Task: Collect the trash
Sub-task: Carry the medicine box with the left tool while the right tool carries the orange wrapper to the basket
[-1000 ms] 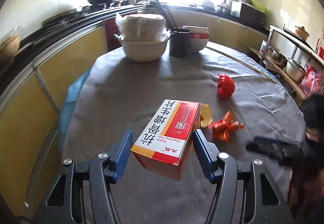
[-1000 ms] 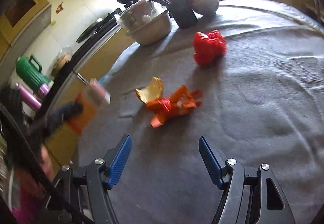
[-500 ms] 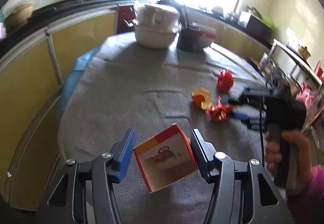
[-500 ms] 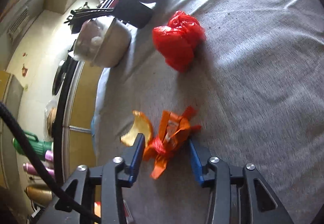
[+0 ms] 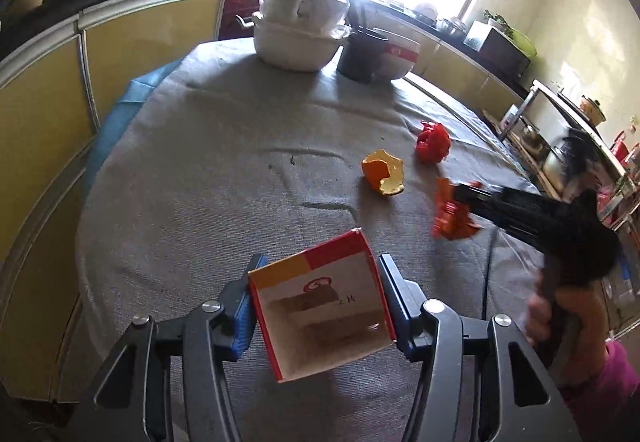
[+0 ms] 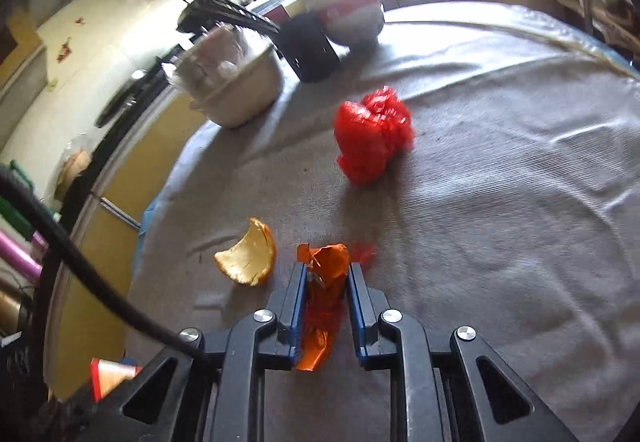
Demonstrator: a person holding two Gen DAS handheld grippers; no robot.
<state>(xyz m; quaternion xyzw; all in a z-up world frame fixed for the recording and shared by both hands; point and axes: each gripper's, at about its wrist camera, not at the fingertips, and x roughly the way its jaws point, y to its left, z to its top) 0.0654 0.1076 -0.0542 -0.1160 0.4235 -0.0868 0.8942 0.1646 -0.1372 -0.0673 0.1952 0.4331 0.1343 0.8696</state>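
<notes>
Over the grey table (image 5: 208, 178), left gripper (image 5: 318, 306) tilted down — pinching carton (image 5: 320, 306), right gripper (image 6: 327, 296) clamping orange wrapper (image 6: 326, 274).

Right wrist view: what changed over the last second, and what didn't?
The right gripper moved in from open jaws short of the orange wrapper, straddled it and shut on it. The left gripper turned the red and white box it holds, so its open end now faces the camera. The orange peel and red plastic bag stayed on the grey cloth.
</notes>
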